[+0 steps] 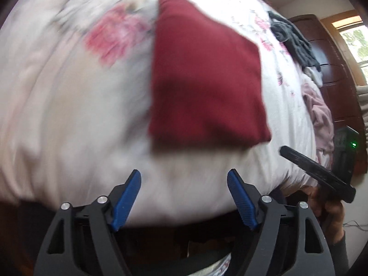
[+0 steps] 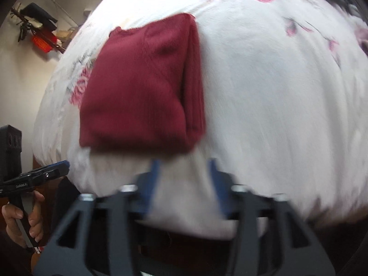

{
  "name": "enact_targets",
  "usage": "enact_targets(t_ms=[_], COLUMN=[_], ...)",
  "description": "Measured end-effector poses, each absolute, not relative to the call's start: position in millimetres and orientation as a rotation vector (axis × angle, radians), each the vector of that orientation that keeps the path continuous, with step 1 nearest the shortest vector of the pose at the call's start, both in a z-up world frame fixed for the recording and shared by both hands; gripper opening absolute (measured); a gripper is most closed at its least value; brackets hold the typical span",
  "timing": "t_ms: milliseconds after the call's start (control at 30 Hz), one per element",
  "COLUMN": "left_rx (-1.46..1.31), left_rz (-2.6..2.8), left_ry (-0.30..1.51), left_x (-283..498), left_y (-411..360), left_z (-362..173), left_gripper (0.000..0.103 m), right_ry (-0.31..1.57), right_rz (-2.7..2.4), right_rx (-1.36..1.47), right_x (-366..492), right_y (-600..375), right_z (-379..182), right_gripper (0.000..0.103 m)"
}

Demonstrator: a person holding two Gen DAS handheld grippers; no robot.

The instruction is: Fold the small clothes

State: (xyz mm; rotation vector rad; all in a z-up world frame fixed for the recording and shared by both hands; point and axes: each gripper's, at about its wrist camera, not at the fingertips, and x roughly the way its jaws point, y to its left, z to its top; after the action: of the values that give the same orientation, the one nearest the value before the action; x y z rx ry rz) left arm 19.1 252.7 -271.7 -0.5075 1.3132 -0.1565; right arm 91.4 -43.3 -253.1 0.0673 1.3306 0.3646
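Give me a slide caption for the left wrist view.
Open left gripper faces a folded maroon garment lying on the floral bedspread.

A home bedroom: a bed (image 1: 69, 105) with floral sheet, clothes (image 1: 292, 39) heaped at its far edge, a dark wooden dresser (image 1: 331, 69), a window (image 1: 355, 43), and a wall rack (image 2: 39, 32).

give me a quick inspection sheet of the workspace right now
surface: bed with white floral bedspread.
job's things: dark red garment, folded into a compact rectangle, lying flat on the bedspread, not held.
clutter: dark grey clothes and pink clothes heaped at the bed's right edge.
grippers: left tool open, empty; right tool open, empty, blurred.
cables: thin cable low on the right.
surroundings: dark wooden furniture, window, wall rack.
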Motion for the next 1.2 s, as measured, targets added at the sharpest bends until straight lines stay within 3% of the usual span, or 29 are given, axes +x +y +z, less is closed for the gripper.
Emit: enact_targets(t_ms=[67, 200, 333, 467, 767, 967, 1200], left_rx=[-0.457, -0.3, -0.198, -0.076, -0.083, -0.073, -0.064], left_rz=[-0.115, -0.012, 0.03, 0.118, -0.003, 0.027, 0.027], left_ry=[1.335, 1.337, 1.208, 1.011, 0.838, 0.835, 0.856], left_x=[-1, -37, -74, -102, -140, -151, -152], left_y=[248, 237, 229, 214, 199, 193, 178], left_z=[-274, -257, -196, -124, 14, 48, 48], left_gripper=[0.086, 0.087, 0.087, 0.089, 0.091, 0.091, 0.091], right_ry=[1.334, 1.342, 1.241, 1.148, 0.917, 0.783, 0.797], right_rz=[0.335, 0.236, 0.148, 0.168, 0.251, 0.222, 0.216], right_rx=[0.053, -0.065, -0.193, -0.232, -0.171, -0.201, -0.211], right_x=[70, 29, -8, -33, -77, -105, -104], right_y=[-44, -37, -22, -9, 3, 5, 8], right_z=[-255, -249, -206, -142, 1, 56, 62], right_gripper=[0.071, 0.088, 0.097, 0.097, 0.099, 0.1, 0.1])
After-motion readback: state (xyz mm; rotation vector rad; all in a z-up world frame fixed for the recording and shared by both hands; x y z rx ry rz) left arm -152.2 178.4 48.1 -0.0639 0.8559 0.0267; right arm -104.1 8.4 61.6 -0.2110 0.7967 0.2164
